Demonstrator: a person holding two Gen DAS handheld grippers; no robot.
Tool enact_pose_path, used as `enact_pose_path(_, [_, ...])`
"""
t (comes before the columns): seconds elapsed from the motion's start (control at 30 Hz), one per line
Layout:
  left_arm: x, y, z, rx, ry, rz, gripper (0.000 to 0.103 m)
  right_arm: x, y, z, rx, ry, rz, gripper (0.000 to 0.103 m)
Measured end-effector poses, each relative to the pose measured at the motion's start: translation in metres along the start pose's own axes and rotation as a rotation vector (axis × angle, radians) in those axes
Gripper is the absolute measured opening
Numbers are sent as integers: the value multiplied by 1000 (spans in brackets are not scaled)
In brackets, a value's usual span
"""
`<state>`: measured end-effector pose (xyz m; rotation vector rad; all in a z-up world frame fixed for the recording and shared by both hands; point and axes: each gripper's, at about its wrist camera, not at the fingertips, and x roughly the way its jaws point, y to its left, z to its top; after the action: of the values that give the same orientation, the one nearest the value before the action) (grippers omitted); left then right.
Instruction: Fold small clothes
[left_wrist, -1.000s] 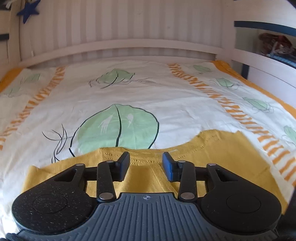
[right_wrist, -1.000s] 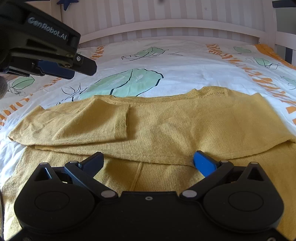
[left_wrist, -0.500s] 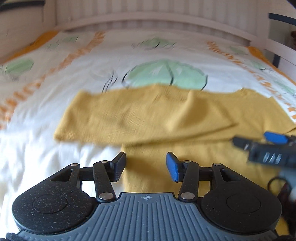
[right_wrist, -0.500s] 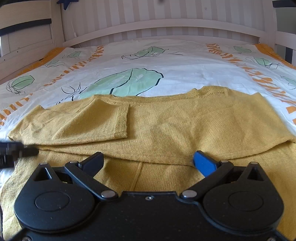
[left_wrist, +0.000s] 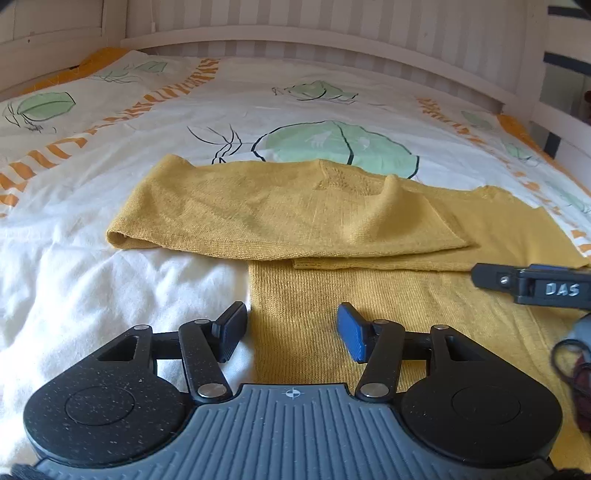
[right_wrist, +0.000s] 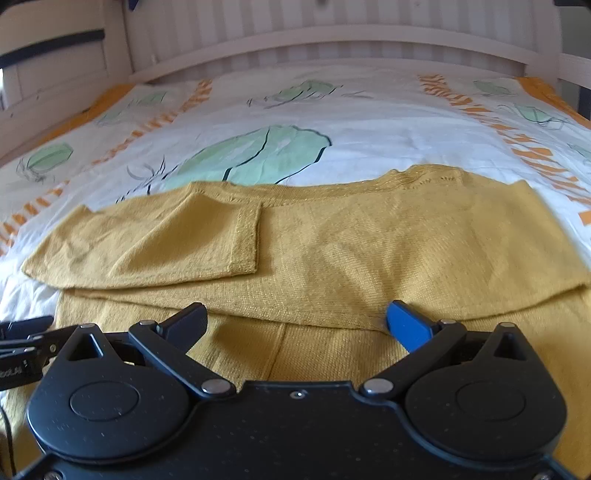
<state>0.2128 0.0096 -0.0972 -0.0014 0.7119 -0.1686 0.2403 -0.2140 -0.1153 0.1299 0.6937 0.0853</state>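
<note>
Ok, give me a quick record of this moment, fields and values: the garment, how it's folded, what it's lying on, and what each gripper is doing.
garment: yellow knit sweater
fold state: both sleeves folded in across the chest, body not yet folded
left sleeve: lies flat on top, cuff near the middle
surface: bedspread with leaf print
left gripper: open, holding nothing, at the sweater's left edge
right gripper: open wide, holding nothing, over the lower body

Home bedroom: leaf-print duvet (left_wrist: 332, 110), slatted headboard (left_wrist: 314, 22).
</note>
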Motion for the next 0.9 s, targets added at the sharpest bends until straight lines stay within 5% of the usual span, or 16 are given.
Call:
enact_pose_path(0.27, [2, -1, 5, -44, 30, 9, 58, -28, 3, 40, -2, -49, 140, 100])
enact_pose_path(0.4, [2, 0, 5, -57, 34, 4, 61, 3, -2, 65, 83, 49, 247, 70])
enact_pose_path(0.77, [4, -2, 6, -63, 37, 8, 65, 55, -4, 69, 171, 188, 226, 67])
enact_pose_path(0.87, [3, -2, 6, -63, 37, 8, 66, 58, -3, 67, 169, 199, 225, 51])
enact_pose_path(0.9, [3, -2, 6, -62, 37, 8, 66, 59, -3, 68, 167, 204, 229, 37])
